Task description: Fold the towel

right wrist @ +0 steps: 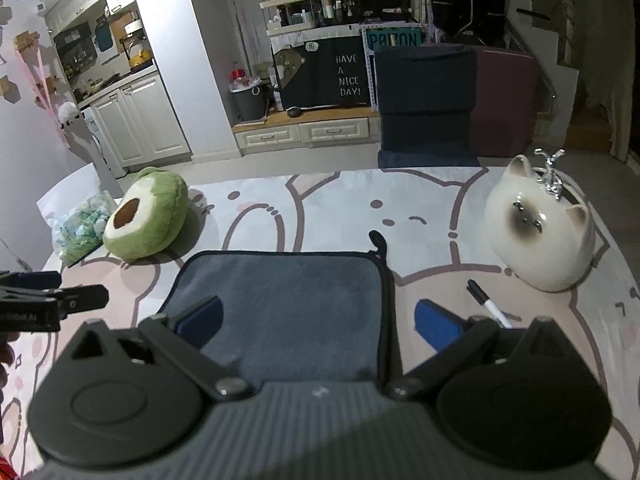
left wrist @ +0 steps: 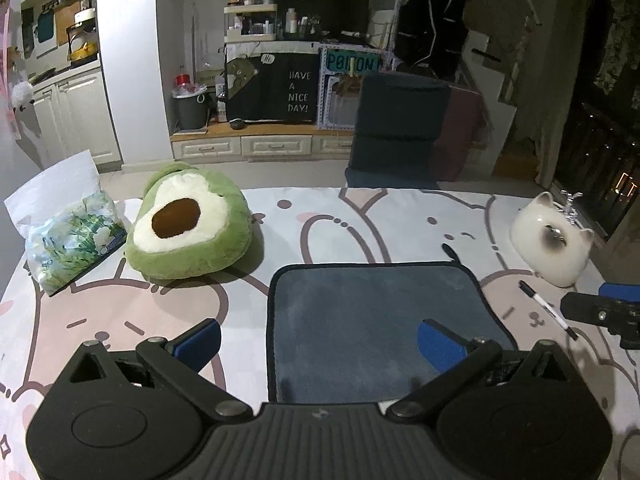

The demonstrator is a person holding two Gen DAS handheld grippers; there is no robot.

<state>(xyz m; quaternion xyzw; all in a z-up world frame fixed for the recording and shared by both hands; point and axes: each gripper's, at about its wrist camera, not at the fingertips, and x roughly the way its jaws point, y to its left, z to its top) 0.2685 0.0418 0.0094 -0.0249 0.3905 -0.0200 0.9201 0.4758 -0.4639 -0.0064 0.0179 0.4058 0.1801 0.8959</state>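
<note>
Towel (left wrist: 372,320) lies flat ahead, left gripper (left wrist: 320,344) straddling its left edge, right gripper (right wrist: 316,320) its right edge, both spread wide, holding nothing.

White kitchen cabinets (left wrist: 72,120) at ten o'clock, dark chair (left wrist: 400,128) at twelve, possibly a night window (left wrist: 600,140) at two.

Table (left wrist: 360,208) covered by pale cloth printed with cartoon animal outlines. Lying directly on it:
- towel (left wrist: 372,320), dark blue-grey, flat, near edge, centre; small loop at far right corner.
- avocado plush (left wrist: 188,228), far left, well apart from towel.
- packet (left wrist: 72,244) with green-and-white print, just left of plush.
- cat figure (left wrist: 554,244), white, far right.
- pen (left wrist: 548,310), between towel and cat figure, apart from both.
</note>
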